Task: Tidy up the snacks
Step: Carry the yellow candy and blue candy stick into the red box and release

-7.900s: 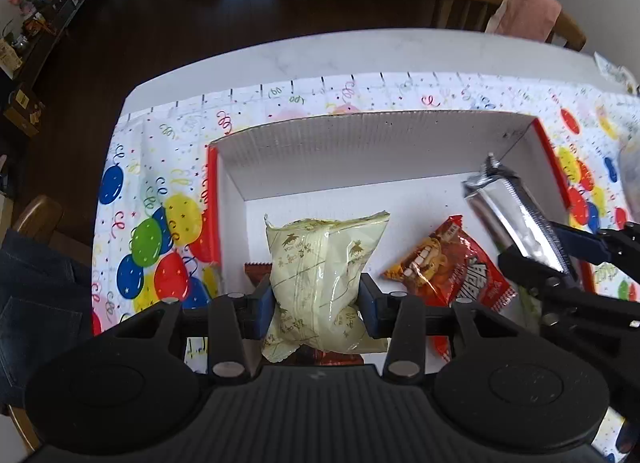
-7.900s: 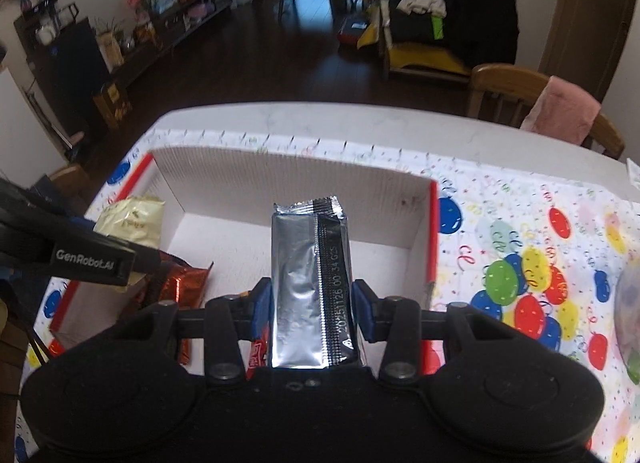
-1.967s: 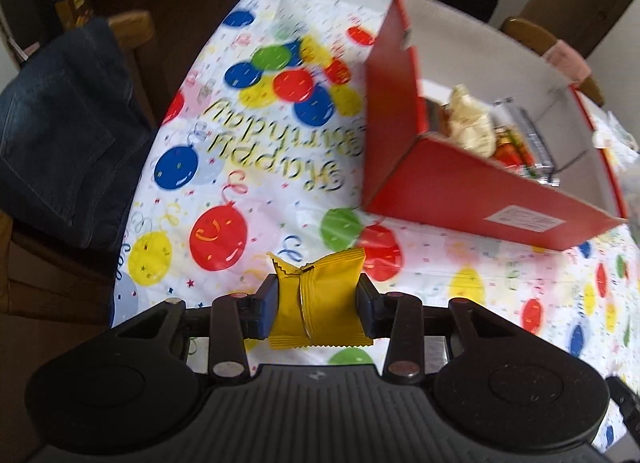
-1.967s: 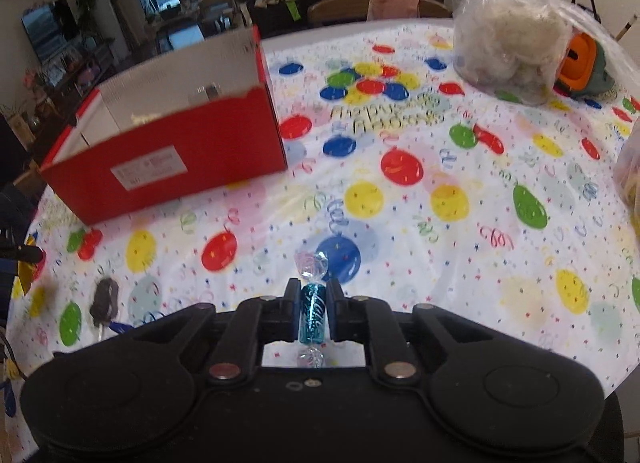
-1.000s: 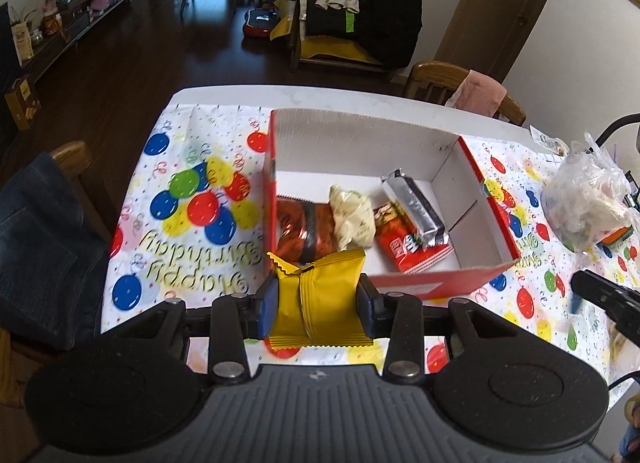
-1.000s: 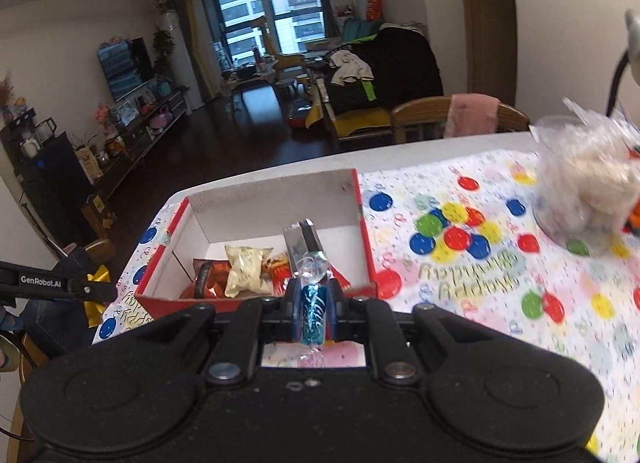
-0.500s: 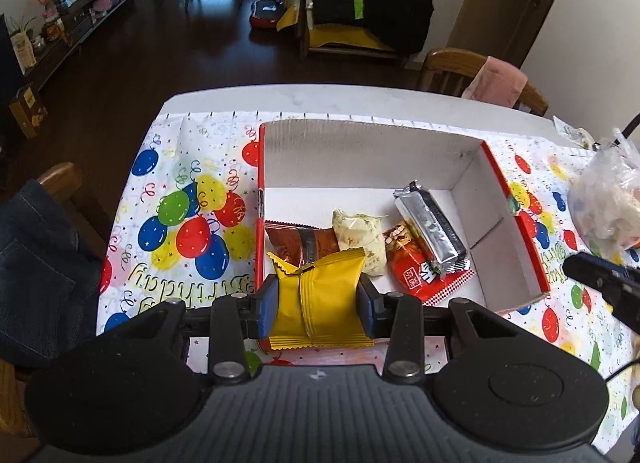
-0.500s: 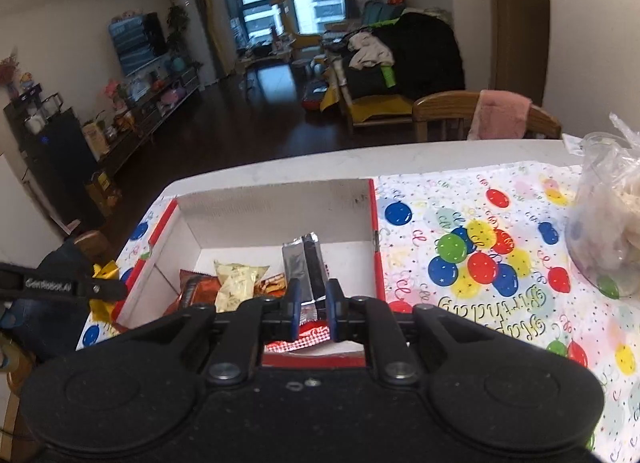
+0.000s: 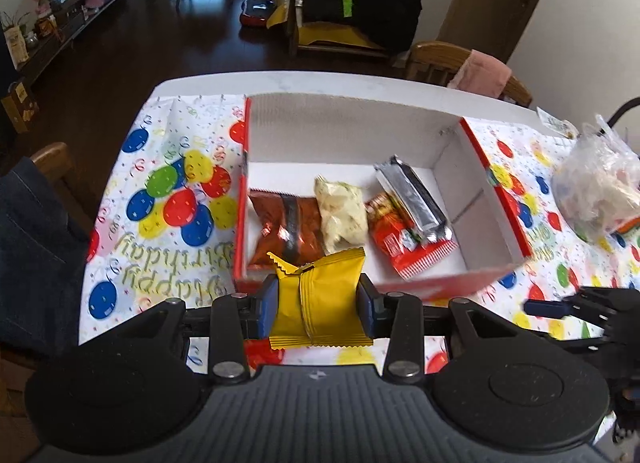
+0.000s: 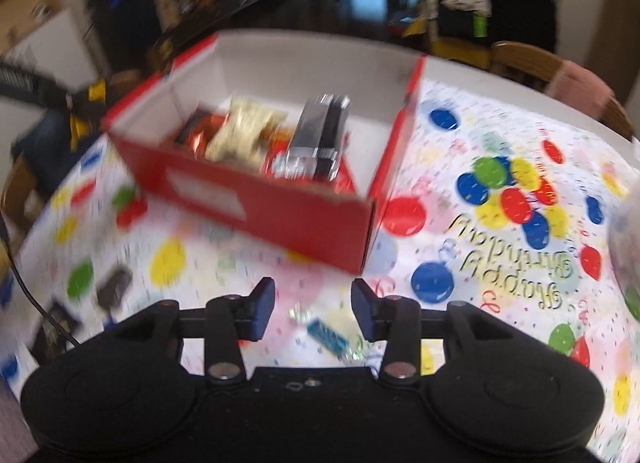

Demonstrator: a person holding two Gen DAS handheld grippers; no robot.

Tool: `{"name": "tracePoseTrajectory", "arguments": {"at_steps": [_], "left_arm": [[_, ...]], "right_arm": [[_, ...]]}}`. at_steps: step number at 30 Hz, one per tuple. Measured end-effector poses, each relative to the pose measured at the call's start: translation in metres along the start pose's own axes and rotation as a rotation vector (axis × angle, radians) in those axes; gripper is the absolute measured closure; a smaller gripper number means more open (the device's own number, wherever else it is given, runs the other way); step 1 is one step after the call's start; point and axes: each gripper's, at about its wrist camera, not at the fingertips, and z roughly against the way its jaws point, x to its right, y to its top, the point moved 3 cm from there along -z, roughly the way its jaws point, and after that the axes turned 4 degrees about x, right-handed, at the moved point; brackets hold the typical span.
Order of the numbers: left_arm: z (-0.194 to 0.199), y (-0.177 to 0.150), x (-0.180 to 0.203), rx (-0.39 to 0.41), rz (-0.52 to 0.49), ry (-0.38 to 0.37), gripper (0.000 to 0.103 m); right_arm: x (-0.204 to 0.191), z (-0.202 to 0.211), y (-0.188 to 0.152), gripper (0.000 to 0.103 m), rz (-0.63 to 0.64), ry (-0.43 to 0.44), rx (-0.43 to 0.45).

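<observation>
My left gripper (image 9: 318, 303) is shut on a yellow snack packet (image 9: 320, 297), just in front of the near wall of the red box (image 9: 448, 283). Inside the box lie a brown-red packet (image 9: 286, 229), a pale packet (image 9: 344, 213), a red packet (image 9: 400, 241) and a silver bar (image 9: 412, 199). My right gripper (image 10: 313, 303) hangs over the balloon tablecloth (image 10: 500, 223) in front of the box (image 10: 256, 203). Its jaws are opening, with nothing pressed between them. A blue wrapped candy (image 10: 330, 337) lies on the cloth below them. The right wrist view is blurred.
A clear plastic bag (image 9: 600, 191) of snacks stands on the table to the right of the box. A small dark object (image 10: 114, 287) and a cable (image 10: 36, 303) lie on the cloth at the left. Wooden chairs (image 9: 444, 63) stand around the table.
The right gripper's jaws have come apart and the blue candy has left them, landing on the cloth. That gripper sank and tilted toward the table. The left gripper edged closer to the box.
</observation>
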Motion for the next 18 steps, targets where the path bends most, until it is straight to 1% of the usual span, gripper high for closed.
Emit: {"name": "tracePoseTrajectory", "arguments": {"at_steps": [2, 4, 8, 12, 16, 18], "left_arm": [[0.001, -0.006, 0.002, -0.006, -0.006, -0.006, 0.064], [0.002, -0.011, 0.002, -0.014, 0.003, -0.015, 0.064], [0.000, -0.019, 0.002, -0.031, 0.023, -0.023, 0.064], [-0.002, -0.024, 0.000, -0.044, 0.029, -0.019, 0.064], [-0.004, -0.026, -0.001, -0.051, 0.041, -0.010, 0.064], [-0.004, -0.027, -0.002, -0.053, 0.046, -0.006, 0.064]], "right_arm": [[-0.003, -0.011, -0.005, 0.062, 0.057, 0.025, -0.046], [-0.003, -0.021, -0.009, 0.062, 0.118, 0.023, -0.087], [-0.002, -0.034, -0.016, 0.064, 0.188, 0.038, -0.140], [0.000, -0.043, -0.020, 0.067, 0.226, 0.046, -0.165], [0.004, -0.049, -0.019, 0.068, 0.214, 0.062, -0.179], [0.006, -0.051, -0.019, 0.074, 0.215, 0.069, -0.184]]}}
